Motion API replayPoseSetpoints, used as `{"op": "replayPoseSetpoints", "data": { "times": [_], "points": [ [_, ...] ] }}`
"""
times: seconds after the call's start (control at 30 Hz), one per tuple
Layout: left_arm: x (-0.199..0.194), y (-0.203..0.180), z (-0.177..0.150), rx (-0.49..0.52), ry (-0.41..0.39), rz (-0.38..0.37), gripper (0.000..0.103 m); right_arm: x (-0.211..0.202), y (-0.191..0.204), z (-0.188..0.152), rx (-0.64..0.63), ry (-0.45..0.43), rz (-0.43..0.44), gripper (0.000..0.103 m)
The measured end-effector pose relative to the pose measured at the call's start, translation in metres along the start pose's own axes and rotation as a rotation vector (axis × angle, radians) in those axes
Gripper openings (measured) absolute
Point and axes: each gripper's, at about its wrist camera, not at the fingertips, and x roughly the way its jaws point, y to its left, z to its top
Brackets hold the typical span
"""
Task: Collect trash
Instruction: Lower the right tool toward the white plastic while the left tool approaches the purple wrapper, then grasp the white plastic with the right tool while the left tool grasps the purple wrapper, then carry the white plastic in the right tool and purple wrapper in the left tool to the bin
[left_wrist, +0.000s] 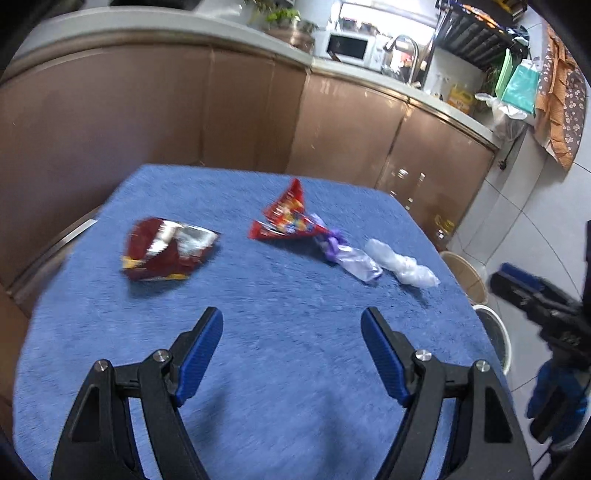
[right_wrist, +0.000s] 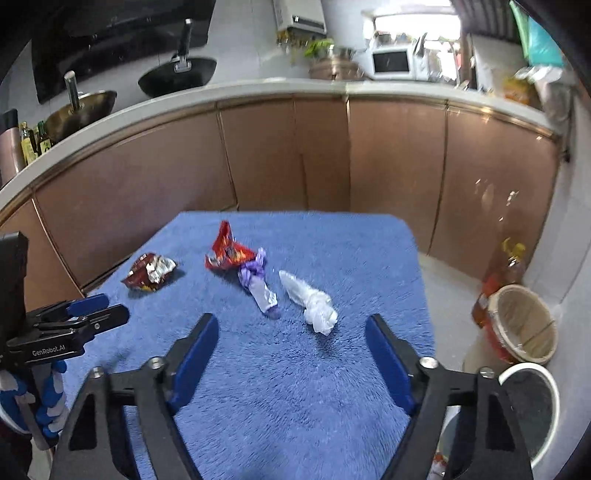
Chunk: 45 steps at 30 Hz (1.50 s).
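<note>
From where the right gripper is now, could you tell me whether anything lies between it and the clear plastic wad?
Nothing visible does: only bare blue tablecloth separates the open right gripper from the clear plastic wad.

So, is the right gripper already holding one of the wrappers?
No, the right gripper is open and holds nothing; the clear plastic wrapper lies on the blue cloth ahead of it.

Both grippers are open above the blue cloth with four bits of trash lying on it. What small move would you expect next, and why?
Probably the right gripper eases forward and down onto the clear plastic wad. It lies nearest, just ahead of the open fingers, apart from the purple wrapper, on the side of the bins. The left gripper is open too, farther from any piece.
</note>
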Motion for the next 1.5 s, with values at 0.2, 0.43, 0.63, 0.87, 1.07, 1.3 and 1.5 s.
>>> {"op": "replayPoseSetpoints", "data": {
  "times": [0.2, 0.43, 0.63, 0.87, 1.07, 1.3, 1.5],
  "points": [
    [0.058, -0.014, 0.029, -0.058, 0.085, -0.094, 0.076, 0.051, -0.028, 0.001, -0.009, 0.095, 0.072, 0.057],
    [0.12, -0.018, 0.052, -0.178, 0.144, -0.127, 0.075, 0.095, -0.051, 0.009, -0.012, 0.149, 0.119, 0.055],
    [0.149, -0.015, 0.058, -0.271, 0.158, -0.114, 0.069, 0.119, -0.053, 0.013, -0.027, 0.184, 0.148, 0.055],
    [0.166, -0.013, 0.066, -0.316, 0.162, -0.102, 0.051, 0.134, -0.059, 0.011, -0.01, 0.213, 0.161, 0.047],
    [0.17, -0.019, 0.067, -0.314, 0.161, -0.101, 0.036, 0.143, -0.057, 0.013, -0.02, 0.233, 0.163, 0.032],
    [0.17, -0.028, 0.061, -0.337, 0.185, -0.162, 0.03, 0.133, -0.061, 0.01, 0.005, 0.225, 0.152, 0.031],
    [0.157, -0.032, 0.055, -0.363, 0.197, -0.26, 0.03, 0.11, -0.058, 0.003, 0.041, 0.21, 0.134, 0.031]
  ]
}}
